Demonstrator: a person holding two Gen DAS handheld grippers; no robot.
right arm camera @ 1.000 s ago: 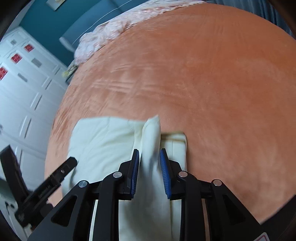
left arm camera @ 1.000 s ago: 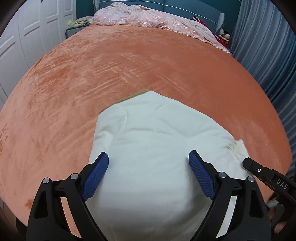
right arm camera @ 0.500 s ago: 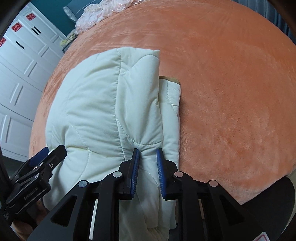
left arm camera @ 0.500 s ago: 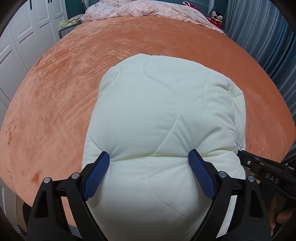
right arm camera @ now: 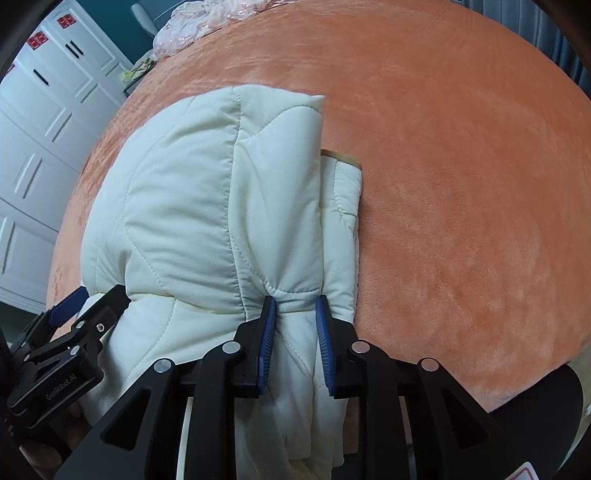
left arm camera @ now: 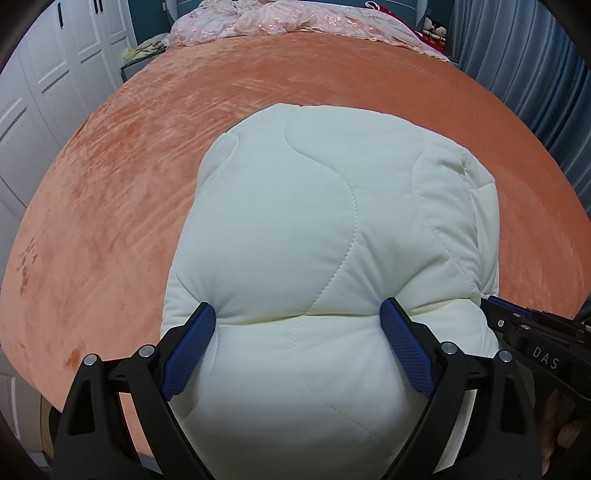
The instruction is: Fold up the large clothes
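Right hand-held gripper [right arm camera: 293, 314] is seen easing apart, though a pinched ridge of the cream quilted garment [left arm camera: 332, 240] sits clamped between its pads; left hand-held gripper [left arm camera: 297, 339] is spread wide over the bulge, pads dug in. Since a second ago, the garment was doubled over toward 12 o'clock, so one fold looks laid on the orange bed [left arm camera: 110, 184]. Pink bedding [left arm camera: 295, 16] lies at 12 o'clock, well apart.

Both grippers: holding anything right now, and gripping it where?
Both hold the white quilted garment at its near edge. The left gripper clamps a wide bulge of padding. The right gripper, jaws opening, still pinches a narrow bunched fold at its right side.
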